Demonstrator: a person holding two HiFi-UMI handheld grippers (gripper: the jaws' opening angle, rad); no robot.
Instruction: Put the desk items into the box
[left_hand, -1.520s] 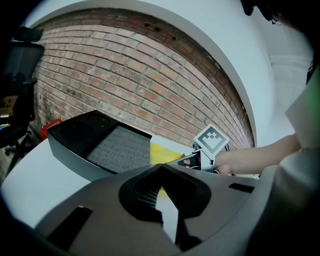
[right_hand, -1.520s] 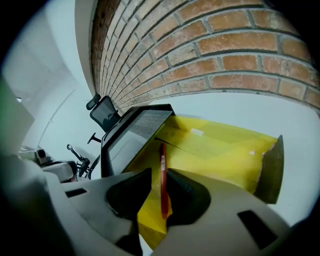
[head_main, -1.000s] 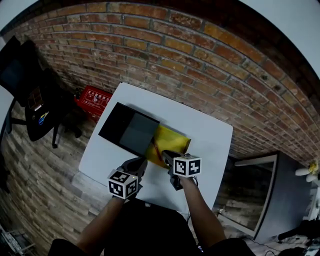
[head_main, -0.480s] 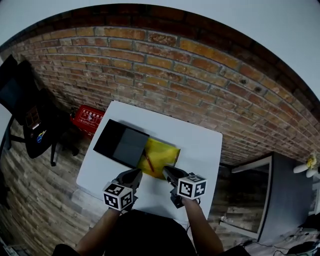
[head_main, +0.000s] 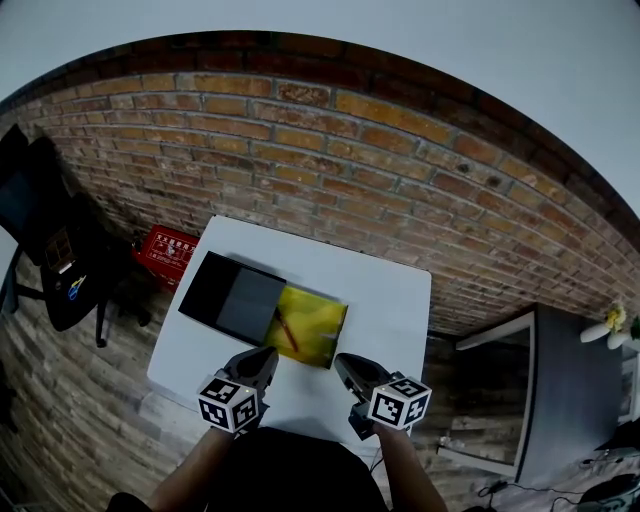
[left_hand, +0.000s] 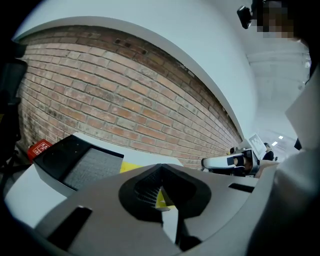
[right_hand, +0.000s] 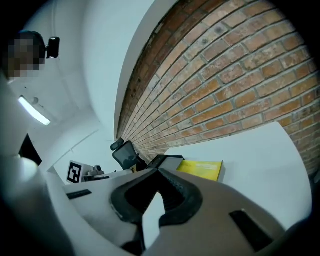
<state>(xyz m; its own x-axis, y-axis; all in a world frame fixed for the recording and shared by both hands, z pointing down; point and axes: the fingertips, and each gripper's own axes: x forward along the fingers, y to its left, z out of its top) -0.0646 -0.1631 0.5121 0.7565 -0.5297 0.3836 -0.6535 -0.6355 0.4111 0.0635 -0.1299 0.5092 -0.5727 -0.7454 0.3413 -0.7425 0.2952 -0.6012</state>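
On the white table (head_main: 392, 298) a black open box (head_main: 232, 297) lies at the left. A yellow book (head_main: 312, 328) rests against its right side, with a red pen (head_main: 287, 331) on the book. My left gripper (head_main: 262, 362) hovers over the table's near edge, shut and empty; its tips (left_hand: 160, 167) meet, with the box (left_hand: 75, 157) and the book (left_hand: 131, 167) beyond. My right gripper (head_main: 350, 370) hangs to the right of it. Its jaws have just been closing and now stand shut (right_hand: 157, 172) with nothing between them. The book (right_hand: 200, 169) lies ahead.
A brick wall (head_main: 330, 160) runs behind the table. On the wooden floor at the left stand a red crate (head_main: 165, 247) and a black office chair (head_main: 50, 240). A grey cabinet (head_main: 570, 390) stands at the right.
Both grippers have drawn back from the yellow book toward the table's near edge and risen. The right one has also moved to the right.
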